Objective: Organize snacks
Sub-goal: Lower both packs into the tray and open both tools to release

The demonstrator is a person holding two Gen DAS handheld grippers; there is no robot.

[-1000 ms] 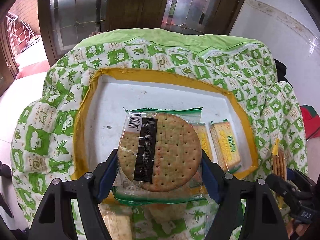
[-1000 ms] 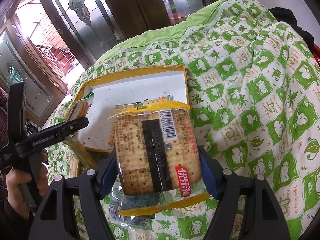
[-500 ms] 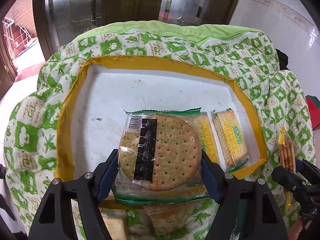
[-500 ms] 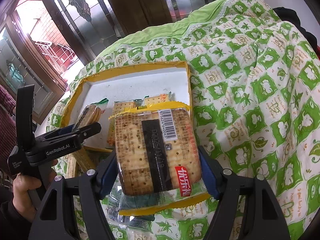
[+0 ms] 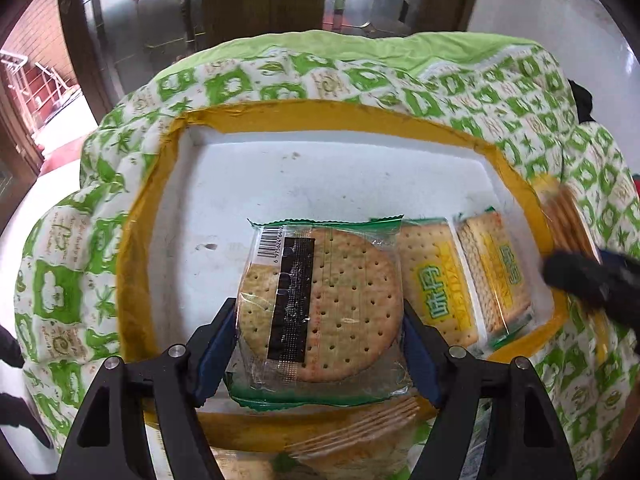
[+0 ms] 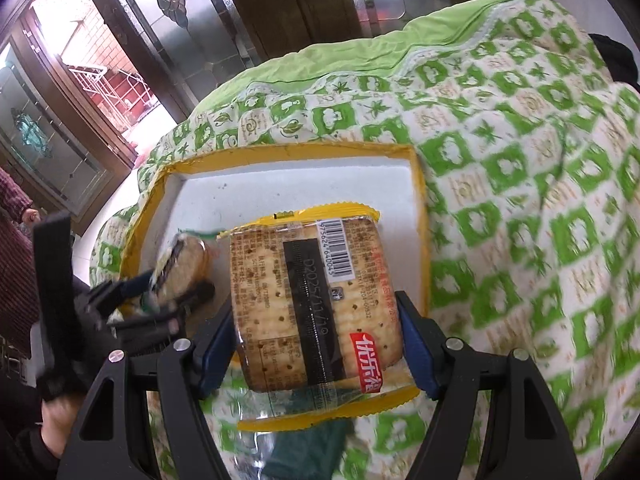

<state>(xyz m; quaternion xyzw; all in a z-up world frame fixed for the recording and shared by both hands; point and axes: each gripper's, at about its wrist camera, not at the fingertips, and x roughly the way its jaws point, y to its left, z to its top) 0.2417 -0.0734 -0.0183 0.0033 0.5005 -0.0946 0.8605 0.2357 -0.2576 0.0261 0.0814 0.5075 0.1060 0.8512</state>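
My left gripper [image 5: 319,350] is shut on a round cracker pack [image 5: 320,304] with green trim, held over the near part of a white foam tray with a yellow rim [image 5: 320,114]. Two square cracker packs [image 5: 464,276] lie in the tray's right part. My right gripper [image 6: 316,340] is shut on a square cracker pack [image 6: 312,300] with yellow trim, held over the tray's near right corner [image 6: 416,220]. The left gripper with its round pack [image 6: 180,264] shows blurred at left in the right wrist view. The right gripper [image 5: 592,276] shows blurred at right in the left wrist view.
The tray sits on a green-and-white patterned quilt [image 6: 520,160]. More cracker packs [image 5: 360,428] lie on the quilt just before the tray's near rim. Glass doors [image 5: 260,0] stand behind. A person's hand [image 6: 52,412] holds the left gripper.
Both grippers have moved forward toward the tray with their packs; the tray looms larger. The left pack now hangs over the tray's inside, and the right pack over its right corner.
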